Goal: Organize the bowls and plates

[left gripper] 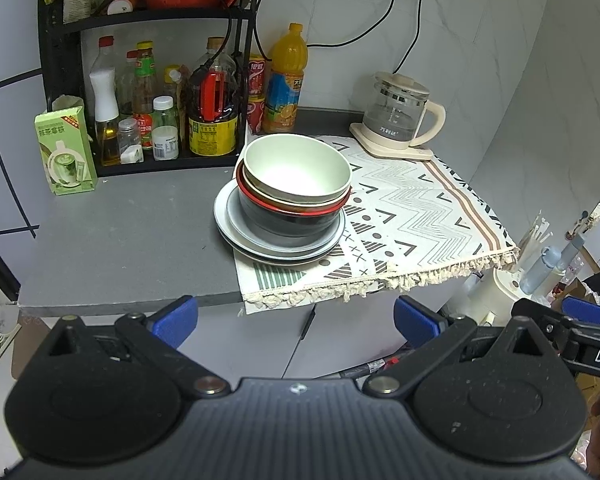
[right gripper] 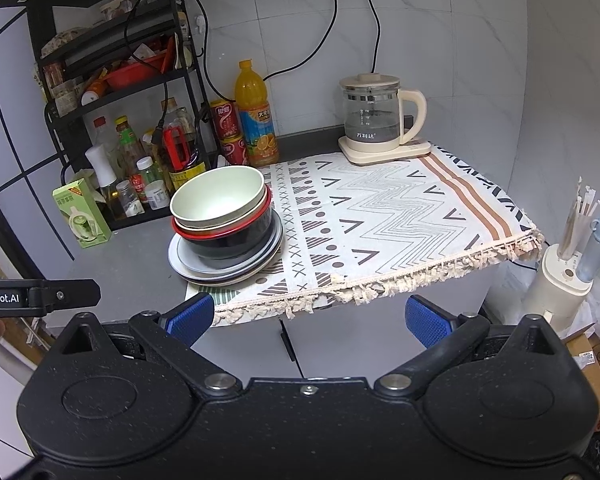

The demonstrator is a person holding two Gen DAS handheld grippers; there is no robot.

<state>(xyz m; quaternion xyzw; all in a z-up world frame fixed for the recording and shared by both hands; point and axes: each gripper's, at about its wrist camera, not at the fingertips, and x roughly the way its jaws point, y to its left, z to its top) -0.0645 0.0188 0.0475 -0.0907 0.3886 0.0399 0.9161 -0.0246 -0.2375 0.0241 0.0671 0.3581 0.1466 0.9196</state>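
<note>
left gripper [left gripper: 296, 322]: fingers wide apart, holding nothing, off the front edge of the surface [left gripper: 120, 240]
right gripper [right gripper: 308, 318]: fingers wide apart, holding nothing, also short of the front edge
in the way: nothing between either gripper and the stack
cloth [left gripper: 412, 216]: patterned, fringed, covers the right half of the surface, fringe hangs over the front
plates [left gripper: 236, 236]: stacked, about four rims visible, exact count unclear; left part on bare surface, right part on the cloth
bowls [left gripper: 296, 168]: nested on the plates; dark one at the bottom, red-rimmed, beige, pale green on top; about four, top bowl empty
green carton [left gripper: 66, 150]: one, upright, left of the stack, well apart
rack [left gripper: 56, 60]: black, behind the stack, lower shelf crowded with bottles and jars
orange drink bottle [left gripper: 286, 80]: one, just behind the stack, beside two stacked red cans [left gripper: 256, 96]
kettle [left gripper: 398, 114]: one, glass, on its base at the far right, partly on the cloth
</note>
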